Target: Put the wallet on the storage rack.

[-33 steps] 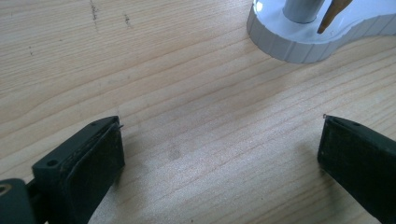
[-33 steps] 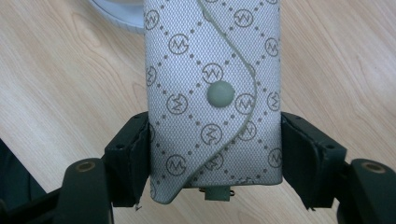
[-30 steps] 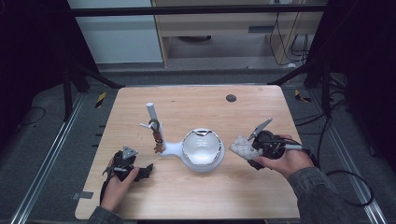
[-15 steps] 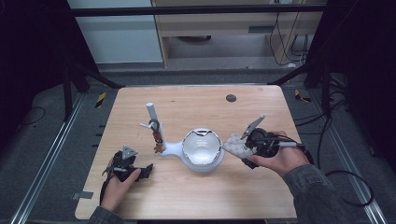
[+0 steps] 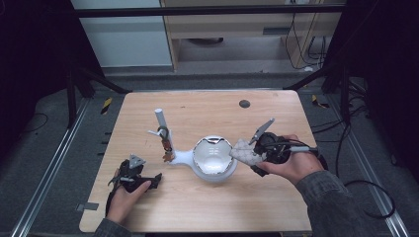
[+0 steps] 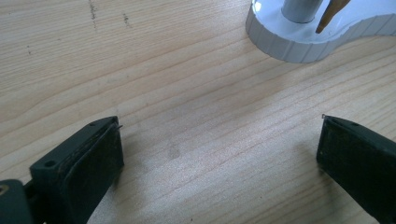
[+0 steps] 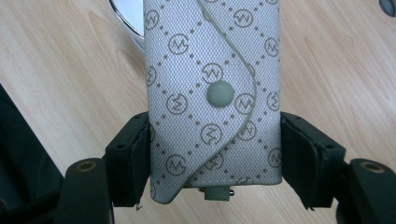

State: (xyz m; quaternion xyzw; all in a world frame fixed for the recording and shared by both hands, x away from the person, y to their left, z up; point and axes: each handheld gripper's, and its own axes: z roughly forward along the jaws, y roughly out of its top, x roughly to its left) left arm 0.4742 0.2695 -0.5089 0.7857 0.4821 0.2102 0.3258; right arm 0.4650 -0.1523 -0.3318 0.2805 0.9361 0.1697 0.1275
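The grey monogram-patterned fabric pouch (image 7: 212,100) with a snap button sat clamped in the right hand-held gripper (image 7: 215,154) beside the white mirror stand (image 5: 213,159); the left hand-held gripper (image 6: 219,154) gaped wide over the table (image 6: 187,93).

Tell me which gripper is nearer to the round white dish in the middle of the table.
Right. The right gripper holds a patterned pouch at the white dish's right rim; the left gripper rests on the table, open, apart from it.

From my remote station, the one mark I can read is a circled letter M, repeated inside a dotted diamond grid across the pale fabric pouch (image 7: 212,93), clearest in the right gripper view. I find no other words, numbers or labels legible anywhere on the tabletop (image 5: 276,113).
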